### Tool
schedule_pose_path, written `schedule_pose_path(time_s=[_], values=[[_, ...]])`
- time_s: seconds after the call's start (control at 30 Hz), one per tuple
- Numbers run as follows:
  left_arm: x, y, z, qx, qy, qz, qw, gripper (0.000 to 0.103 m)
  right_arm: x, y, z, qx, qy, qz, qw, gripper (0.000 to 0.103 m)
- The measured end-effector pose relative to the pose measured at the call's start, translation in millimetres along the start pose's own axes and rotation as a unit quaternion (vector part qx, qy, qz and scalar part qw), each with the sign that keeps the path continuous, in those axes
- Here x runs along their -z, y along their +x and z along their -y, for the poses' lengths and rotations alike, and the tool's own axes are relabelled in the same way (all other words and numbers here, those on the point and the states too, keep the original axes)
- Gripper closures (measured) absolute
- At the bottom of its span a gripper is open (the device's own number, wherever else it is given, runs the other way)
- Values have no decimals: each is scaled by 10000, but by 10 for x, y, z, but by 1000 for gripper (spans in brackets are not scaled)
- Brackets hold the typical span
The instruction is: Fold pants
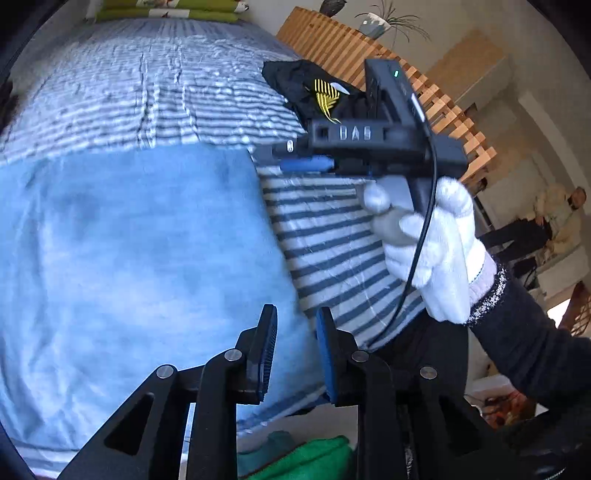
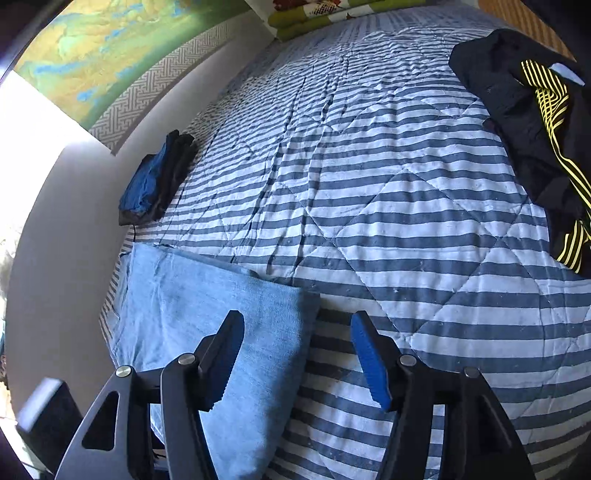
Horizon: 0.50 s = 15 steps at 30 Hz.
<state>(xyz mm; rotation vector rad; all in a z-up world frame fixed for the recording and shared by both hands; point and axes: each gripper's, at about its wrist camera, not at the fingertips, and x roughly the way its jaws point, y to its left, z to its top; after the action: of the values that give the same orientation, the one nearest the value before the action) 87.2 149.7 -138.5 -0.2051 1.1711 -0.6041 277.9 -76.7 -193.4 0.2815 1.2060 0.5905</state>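
Note:
Light blue pants (image 1: pixel 140 251) lie folded flat on the striped bedspread (image 1: pixel 332 229), near its front edge. My left gripper (image 1: pixel 295 350) hovers open over the pants' right edge, with nothing between its fingers. In the right wrist view the pants (image 2: pixel 207 317) fill the lower left. My right gripper (image 2: pixel 299 358) stands wide open just above the pants' far right corner, its left finger over the cloth and its blue pad (image 2: pixel 369 358) over the bedspread (image 2: pixel 406 206). The left wrist view shows the right gripper (image 1: pixel 306 162) held by a white-gloved hand (image 1: pixel 443 243) at that corner.
A black garment with yellow stripes (image 2: pixel 532 122) lies at the bed's far right. A folded dark and blue stack (image 2: pixel 155 181) sits by the wall on the left. Green pillows (image 2: pixel 314 18) are at the head. A green cloth (image 1: pixel 314 458) lies below the bed edge. A wooden slatted rail (image 1: pixel 369 48) stands behind.

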Motion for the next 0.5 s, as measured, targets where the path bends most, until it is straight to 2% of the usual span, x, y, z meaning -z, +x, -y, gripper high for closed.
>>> schedule_pose_path(time_s=[0.13,0.17,0.2,0.23,0.27,0.33,0.37,0.5], values=[[-667,-182,-298,-466,417,51,9980,59,171,329,-33,-21,-120,-247,9996,48],[-857,-160,-392,-483,439,-43,9979,59,222,340,-62,-70,-152,-152,9997,59],[-1019,-118,-479,-400,436,-134,9982,59,292,324,-103,-172,-238,-58,9996,67],[-1209,-39,-588,-258,377,-286,9985,58,357,299,-167,-256,-361,56,9990,81],[-1362,49,-688,-75,280,-453,9986,58,418,245,-256,-184,-550,255,9980,84],[-1617,296,-878,357,-19,-912,9952,58,532,119,-467,-53,-1125,670,9914,88],[-1685,402,-942,403,-115,-1060,9935,58,581,68,-554,-70,-1394,829,9867,91],[-1799,713,-1058,714,-69,-1631,9840,58,722,68,-679,-14,-1835,1015,9778,93]])
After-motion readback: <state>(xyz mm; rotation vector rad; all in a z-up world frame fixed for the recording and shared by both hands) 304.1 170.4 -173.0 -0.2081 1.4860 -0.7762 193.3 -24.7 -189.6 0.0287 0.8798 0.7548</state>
